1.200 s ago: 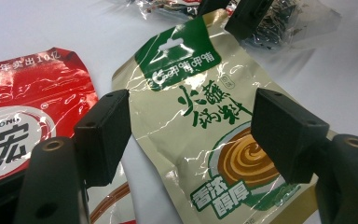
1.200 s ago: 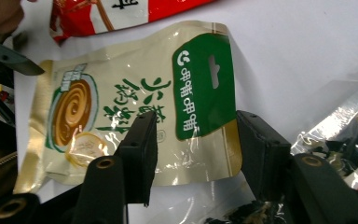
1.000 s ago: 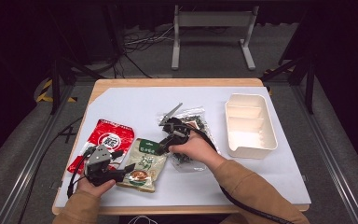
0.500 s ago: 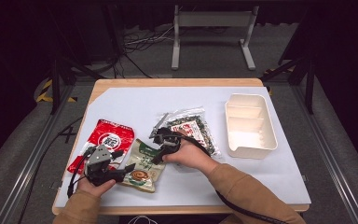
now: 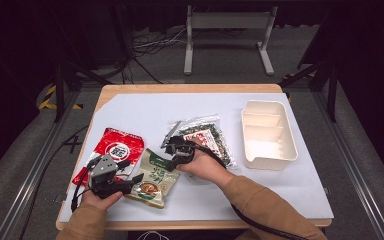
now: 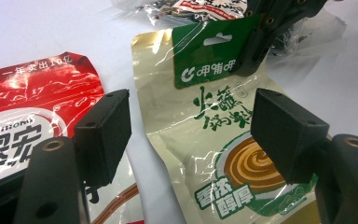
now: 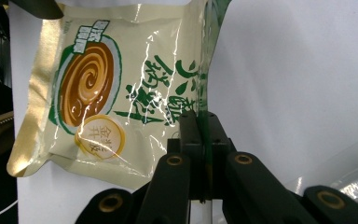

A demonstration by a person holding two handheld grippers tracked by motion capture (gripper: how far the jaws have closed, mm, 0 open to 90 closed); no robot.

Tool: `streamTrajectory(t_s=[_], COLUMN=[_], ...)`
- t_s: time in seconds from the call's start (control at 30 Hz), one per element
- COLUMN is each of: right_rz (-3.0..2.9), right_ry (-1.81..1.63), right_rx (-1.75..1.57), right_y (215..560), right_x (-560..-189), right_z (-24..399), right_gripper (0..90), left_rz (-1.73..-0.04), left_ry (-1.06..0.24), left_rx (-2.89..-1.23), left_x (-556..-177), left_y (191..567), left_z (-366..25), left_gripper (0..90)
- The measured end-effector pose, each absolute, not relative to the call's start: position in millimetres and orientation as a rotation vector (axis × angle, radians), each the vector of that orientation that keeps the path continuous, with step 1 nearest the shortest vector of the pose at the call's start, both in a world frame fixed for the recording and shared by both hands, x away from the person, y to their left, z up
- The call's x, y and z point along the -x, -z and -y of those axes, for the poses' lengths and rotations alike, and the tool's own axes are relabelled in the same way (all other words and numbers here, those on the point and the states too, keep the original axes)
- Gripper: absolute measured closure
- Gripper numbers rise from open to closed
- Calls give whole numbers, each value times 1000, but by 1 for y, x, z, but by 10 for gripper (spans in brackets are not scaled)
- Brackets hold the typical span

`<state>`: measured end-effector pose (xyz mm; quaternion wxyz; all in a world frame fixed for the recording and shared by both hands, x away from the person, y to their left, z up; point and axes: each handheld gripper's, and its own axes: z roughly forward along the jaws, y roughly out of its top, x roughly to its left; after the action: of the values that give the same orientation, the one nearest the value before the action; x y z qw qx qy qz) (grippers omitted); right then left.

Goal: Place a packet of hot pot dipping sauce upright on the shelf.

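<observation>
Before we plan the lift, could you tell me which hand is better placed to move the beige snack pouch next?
The right. The right gripper has just closed its jaws on the green top edge of the beige pouch. The left gripper has open jaws above the pouch, gripping nothing.

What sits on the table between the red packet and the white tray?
In the high view, between the red packet and the white tray lie the beige and green pouch and a clear bag of dark snacks, with the right gripper pinching the pouch's top.
</observation>
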<state>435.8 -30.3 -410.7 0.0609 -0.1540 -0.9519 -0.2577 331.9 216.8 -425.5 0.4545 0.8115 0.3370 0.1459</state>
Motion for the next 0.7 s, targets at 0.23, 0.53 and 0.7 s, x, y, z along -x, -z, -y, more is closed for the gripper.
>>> streamTrajectory(t_s=[0.23, 0.53, 0.7], right_rz=[2866, 2836, 2825], right_ry=[794, 847, 854], right_rx=[461, 460, 491], right_y=[402, 379, 367], right_x=[-434, -425, -416], right_z=[34, 38, 36], right_gripper=[893, 894, 894], left_rz=[-836, -864, -888], left_ry=[-361, -382, -383], left_rx=[-2003, -2009, -1982], left_x=[-332, -333, -334], left_y=[426, 426, 425], left_z=[-216, -218, -223], left_gripper=[295, 296, 295])
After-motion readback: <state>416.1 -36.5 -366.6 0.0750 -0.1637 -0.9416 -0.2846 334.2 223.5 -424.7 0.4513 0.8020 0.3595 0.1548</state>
